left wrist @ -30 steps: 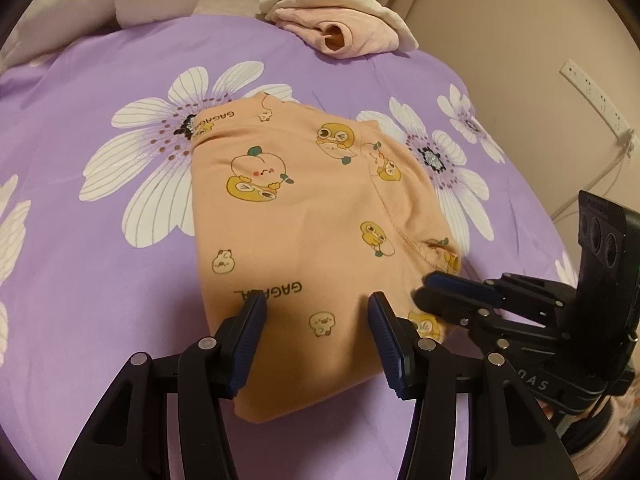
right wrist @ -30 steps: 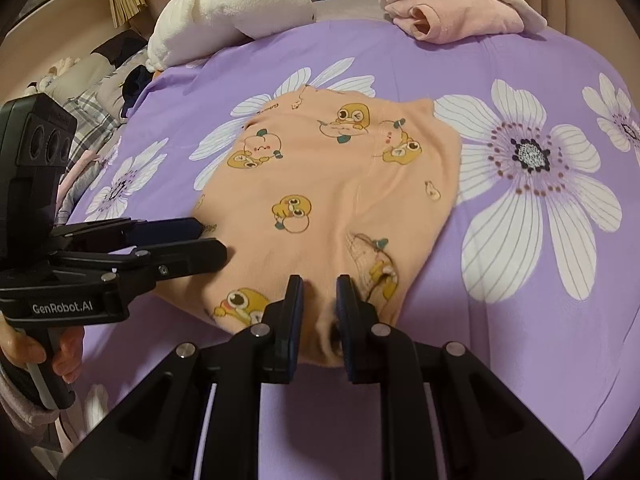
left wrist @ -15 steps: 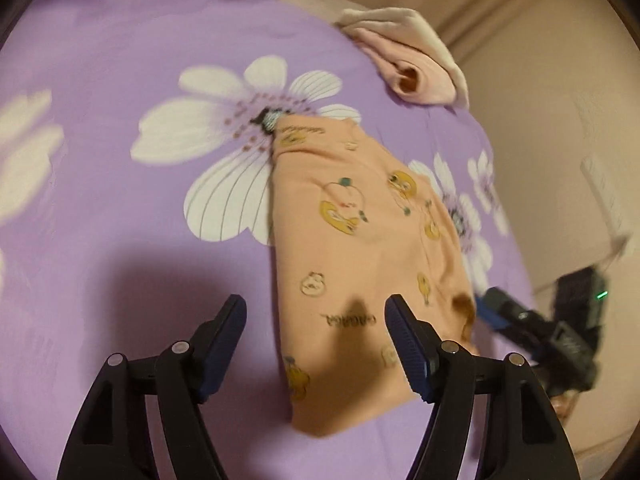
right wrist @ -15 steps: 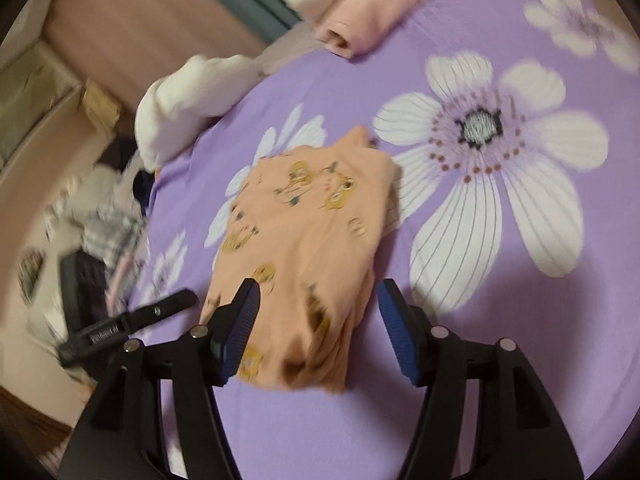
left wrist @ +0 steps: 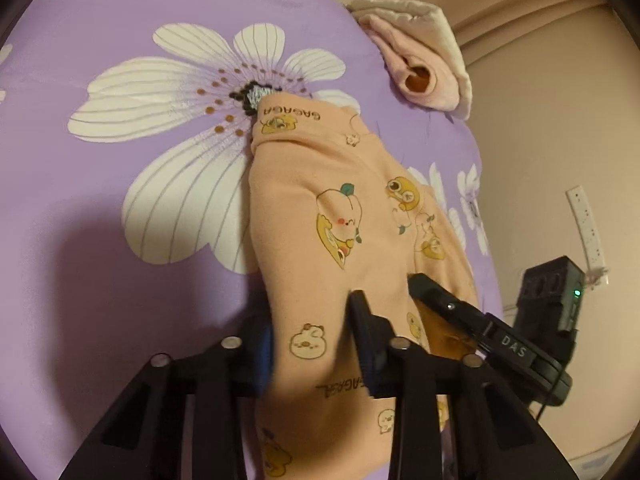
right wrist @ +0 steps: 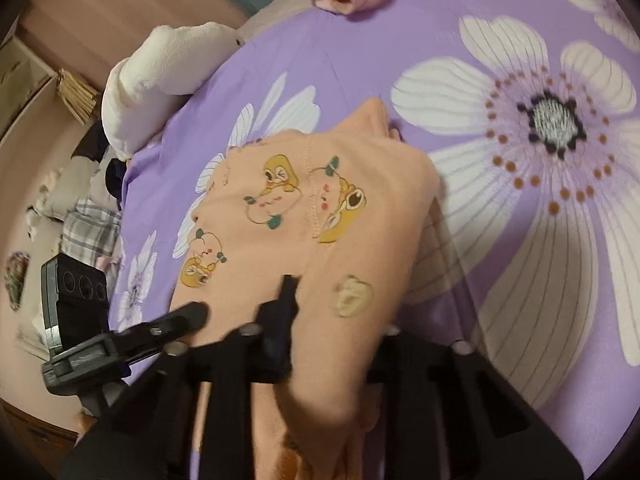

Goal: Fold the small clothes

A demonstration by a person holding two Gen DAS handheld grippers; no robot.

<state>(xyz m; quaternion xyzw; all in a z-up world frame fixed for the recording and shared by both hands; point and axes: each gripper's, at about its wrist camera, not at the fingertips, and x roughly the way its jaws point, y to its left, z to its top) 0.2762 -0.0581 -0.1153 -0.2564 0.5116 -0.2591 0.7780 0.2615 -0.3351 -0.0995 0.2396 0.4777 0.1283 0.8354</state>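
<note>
A small orange garment [left wrist: 340, 208] with cartoon prints lies on the purple flowered bedsheet [left wrist: 120, 240]. Its near edge is gathered up between the jaws of my left gripper [left wrist: 314, 340], which are closing with the pads pressing on the cloth. In the right wrist view the same garment [right wrist: 320, 208] is bunched in my right gripper [right wrist: 338, 332], whose jaws are also closing on it; cloth drapes over and hides its right finger. The two grippers sit side by side on that edge: the right gripper [left wrist: 424, 284] shows beside the left, and the left gripper [right wrist: 196, 312] beside the right.
Folded pink and cream clothes [left wrist: 416, 68] lie at the far edge of the bed. A white plush bundle [right wrist: 160, 64] sits at the far left corner, with more clothes [right wrist: 88, 232] heaped beyond the bed's left side. A power strip [left wrist: 584, 224] hangs on the wall.
Both grippers opened wide, rolled and dropped onto the garment's near edge, then closed on it. The edge that lay flat is now bunched and lifted between the jaws.
</note>
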